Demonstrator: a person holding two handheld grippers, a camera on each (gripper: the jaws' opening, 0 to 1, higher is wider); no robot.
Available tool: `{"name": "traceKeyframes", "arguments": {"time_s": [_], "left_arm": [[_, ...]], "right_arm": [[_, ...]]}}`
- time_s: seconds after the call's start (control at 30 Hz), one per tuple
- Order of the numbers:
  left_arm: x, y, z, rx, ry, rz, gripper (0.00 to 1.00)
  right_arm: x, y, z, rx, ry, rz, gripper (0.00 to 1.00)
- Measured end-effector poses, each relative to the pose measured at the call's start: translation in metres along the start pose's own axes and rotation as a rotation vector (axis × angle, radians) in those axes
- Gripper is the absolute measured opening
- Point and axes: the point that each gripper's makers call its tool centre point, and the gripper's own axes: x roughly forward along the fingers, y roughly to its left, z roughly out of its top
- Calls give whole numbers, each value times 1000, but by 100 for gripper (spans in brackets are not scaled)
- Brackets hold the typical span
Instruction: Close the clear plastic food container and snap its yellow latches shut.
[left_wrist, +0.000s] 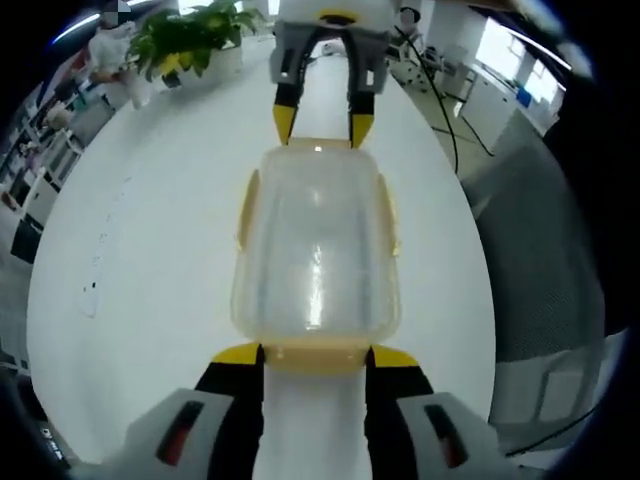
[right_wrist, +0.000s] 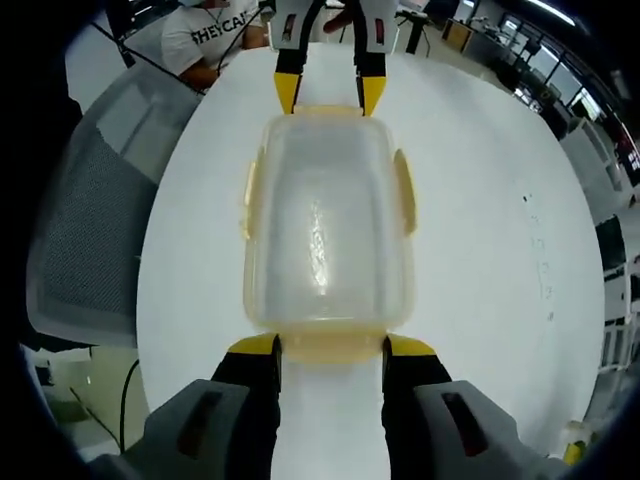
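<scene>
The clear plastic container (left_wrist: 316, 240) lies on the white table (left_wrist: 150, 250) with its lid on, between the two grippers. Yellow latches stick out on its long sides (left_wrist: 247, 205) (right_wrist: 405, 190). My left gripper (left_wrist: 315, 355) is open, its yellow tips flanking the yellow end latch (left_wrist: 316, 356). At the far end the right gripper (left_wrist: 322, 120) stands open as well. In the right gripper view the container (right_wrist: 325, 220) lies ahead, and my right gripper (right_wrist: 332, 347) straddles its end latch (right_wrist: 332, 345). The left gripper (right_wrist: 330, 95) faces it.
A potted plant (left_wrist: 190, 40) stands at the table's far end, and black cables (left_wrist: 440, 90) run along the floor. A grey mesh chair (right_wrist: 90, 230) stands close beside the table. A person in a white T-shirt (right_wrist: 215, 35) is behind the left gripper.
</scene>
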Motion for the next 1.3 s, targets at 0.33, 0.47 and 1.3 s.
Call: {"name": "traceKeyframes", "arguments": {"time_s": [0.33, 0.47, 1.3], "left_arm": [[11, -1, -2, -9, 12, -21, 35], [12, -2, -2, -8, 26, -27, 35], [-14, 0, 2, -310, -170, 28, 35]], "right_arm": [[1, 0, -2, 4, -19, 14, 37], [2, 1, -2, 8, -28, 19, 37], [-30, -9, -5, 449, -253, -20, 37]]}}
